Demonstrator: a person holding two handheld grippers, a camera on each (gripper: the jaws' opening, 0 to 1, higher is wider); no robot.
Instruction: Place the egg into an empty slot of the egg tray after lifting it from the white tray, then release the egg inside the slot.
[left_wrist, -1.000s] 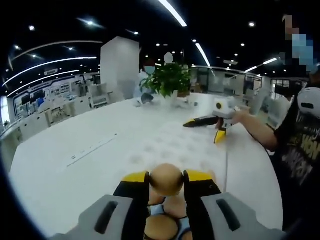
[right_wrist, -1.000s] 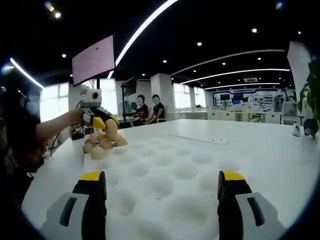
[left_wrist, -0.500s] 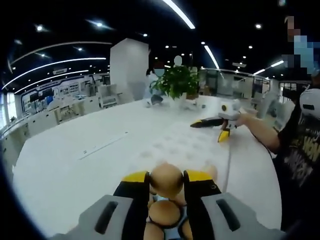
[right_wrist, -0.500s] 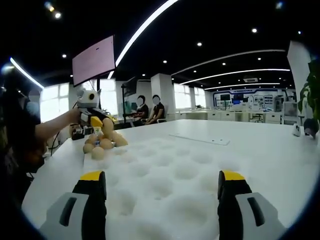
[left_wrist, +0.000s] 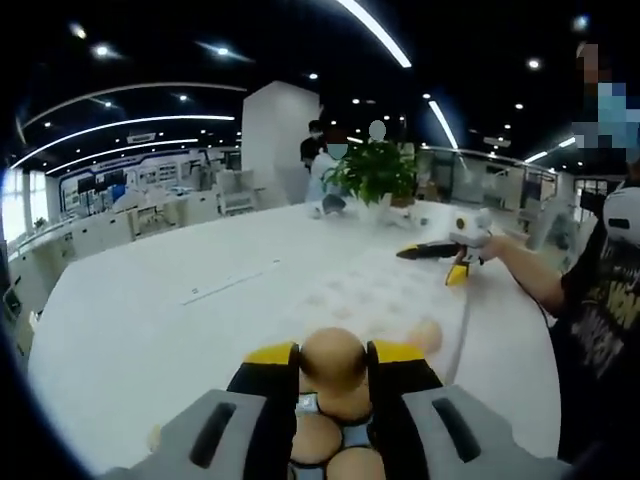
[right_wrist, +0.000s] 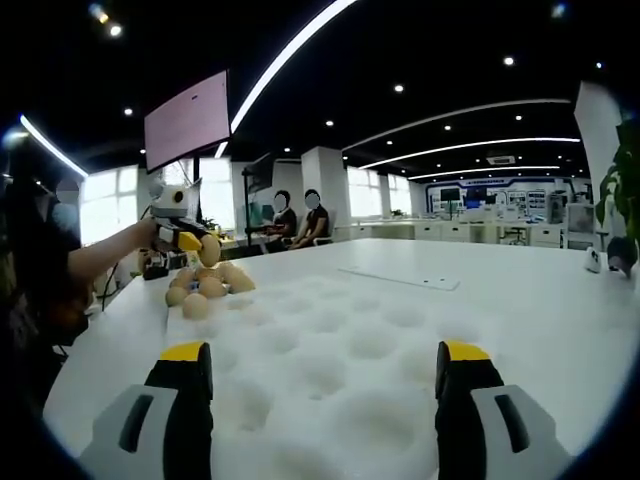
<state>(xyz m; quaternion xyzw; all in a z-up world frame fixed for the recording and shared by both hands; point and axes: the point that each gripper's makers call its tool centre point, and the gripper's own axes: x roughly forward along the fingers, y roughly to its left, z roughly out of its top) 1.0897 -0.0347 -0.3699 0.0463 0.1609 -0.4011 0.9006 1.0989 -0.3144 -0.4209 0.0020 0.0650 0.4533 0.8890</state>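
My left jaws (left_wrist: 334, 362) pinch one brown egg (left_wrist: 333, 358) from both sides, holding it clear above the others so it can travel to a slot without knocking anything. Below it, toward six o'clock in the left gripper view, I count about three more eggs in the heap (left_wrist: 330, 440), plus one at four o'clock (left_wrist: 427, 335) and a small one at eight o'clock (left_wrist: 153, 437); the white tray under them is mostly hidden by my jaws, so I cannot trace its edge. Ahead at twelve o'clock lies the white egg tray (left_wrist: 375, 295) with its dimpled slots, all of the visible ones looking empty. That is where I judge the egg belongs.

In the right gripper view, my left jaws show at ten o'clock (right_wrist: 196, 243), held in a person's hand, with the egg lifted just above a cluster of roughly five eggs (right_wrist: 205, 286) at the tray's far corner. I cannot count them exactly at that size.

My right jaws (right_wrist: 325, 400) are spread wide and carry nothing; they hover low over the near edge of the egg tray, which seems a waiting post, out of the other's way. The worktop (right_wrist: 520, 270) runs off toward three o'clock. Two seated people (right_wrist: 300, 220) sit far behind at eleven o'clock.
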